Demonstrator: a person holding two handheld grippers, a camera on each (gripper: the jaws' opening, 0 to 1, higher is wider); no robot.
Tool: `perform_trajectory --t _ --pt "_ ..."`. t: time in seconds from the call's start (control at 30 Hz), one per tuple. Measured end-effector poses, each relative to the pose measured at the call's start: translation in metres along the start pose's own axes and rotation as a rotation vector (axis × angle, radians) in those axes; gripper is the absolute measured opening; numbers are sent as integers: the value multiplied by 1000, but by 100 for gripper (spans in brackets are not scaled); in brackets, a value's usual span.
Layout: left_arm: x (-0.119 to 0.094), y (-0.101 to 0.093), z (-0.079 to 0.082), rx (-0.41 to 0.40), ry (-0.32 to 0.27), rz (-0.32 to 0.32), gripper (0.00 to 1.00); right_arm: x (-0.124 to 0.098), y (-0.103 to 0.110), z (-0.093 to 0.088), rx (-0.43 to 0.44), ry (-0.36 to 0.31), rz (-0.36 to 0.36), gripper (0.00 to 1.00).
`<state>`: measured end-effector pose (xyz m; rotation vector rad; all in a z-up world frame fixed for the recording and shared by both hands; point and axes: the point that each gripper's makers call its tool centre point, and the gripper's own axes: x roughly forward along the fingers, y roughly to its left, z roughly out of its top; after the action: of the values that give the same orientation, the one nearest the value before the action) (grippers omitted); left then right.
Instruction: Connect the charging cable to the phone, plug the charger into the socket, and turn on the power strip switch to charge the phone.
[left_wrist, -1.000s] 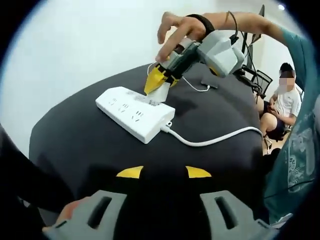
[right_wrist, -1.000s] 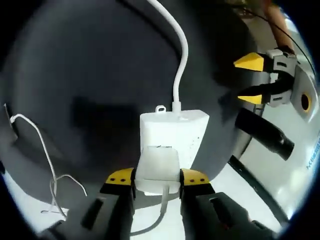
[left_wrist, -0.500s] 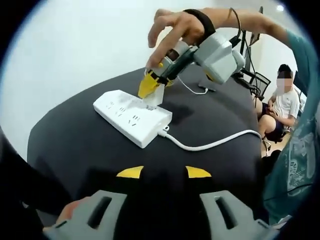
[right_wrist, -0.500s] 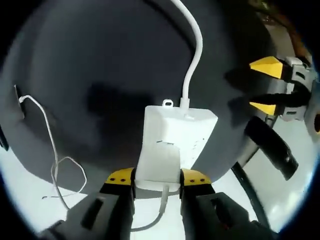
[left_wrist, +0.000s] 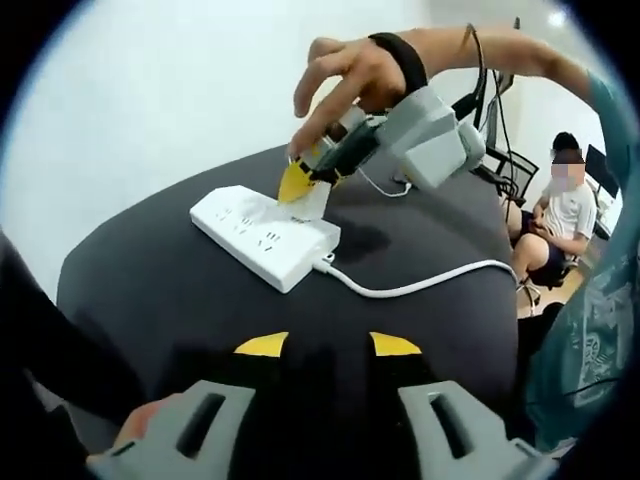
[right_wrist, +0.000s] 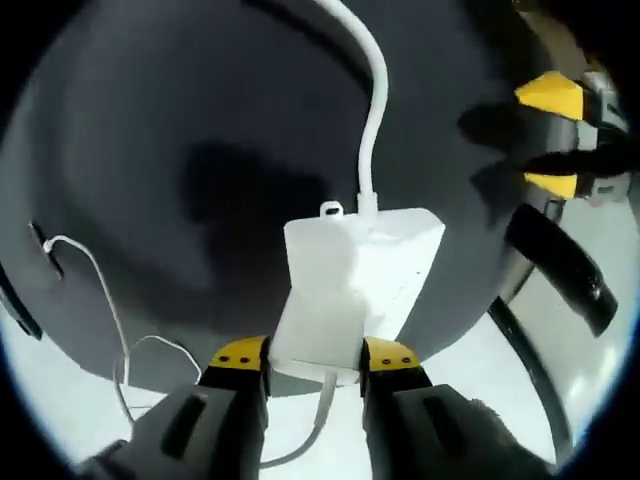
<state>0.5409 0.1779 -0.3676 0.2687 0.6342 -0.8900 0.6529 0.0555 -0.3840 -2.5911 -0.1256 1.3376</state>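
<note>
Left gripper view: own jaws rise from the bottom edge, yellow tips apart, nothing between them — left gripper (left_wrist: 315, 345) idle above the dark table (left_wrist: 180, 290). Centre-left lies the white strip (left_wrist: 265, 235), its cord (left_wrist: 420, 285) running off to the right. The right gripper (left_wrist: 303, 185) comes in from upper centre, a hand (left_wrist: 350, 75) on top of it, pressing the white charger (left_wrist: 310, 203) down onto the strip's near end. A thin cable (left_wrist: 385, 185) trails behind on the table, toward upper right. Behind: plain white wall; a seated person at the right edge, beside chairs.

Right gripper view: jaws at bottom centre clamped on the charger (right_wrist: 318, 320), which sits against the strip (right_wrist: 385, 265). Cable (right_wrist: 115, 340) loops at lower left. Left gripper (right_wrist: 562, 140) at the upper right edge.

Progress, judged: charger at the socket, but whether the pins are fully seated I cannot tell. Switch not yet pressed, by the look of it. The cable-to-phone joint is too small to confirm — phone not clearly made out.
</note>
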Motion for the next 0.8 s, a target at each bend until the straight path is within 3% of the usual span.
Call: perform_trajectory --t 0.27,0.33,0.53,0.67,0.77,0.8 --pt "-5 -4 0 -6 -11 11 25 -21 -4 -21 25 87 -58 34" --pt "-5 -5 0 -2 -10 13 25 -34 -10 -23 124 94 -98 34" --pt "-5 -2 5 -6 -6 29 25 -71 -26 -19 287 79 -247 37" --pt "-8 -4 10 1 3 32 25 -92 -24 -10 527 32 -346 38" --pt "-12 -6 11 20 28 33 26 -102 -13 -8 668 26 -387 40" --pt "-14 -7 12 31 36 33 28 -106 -6 -5 757 8 -402 41"
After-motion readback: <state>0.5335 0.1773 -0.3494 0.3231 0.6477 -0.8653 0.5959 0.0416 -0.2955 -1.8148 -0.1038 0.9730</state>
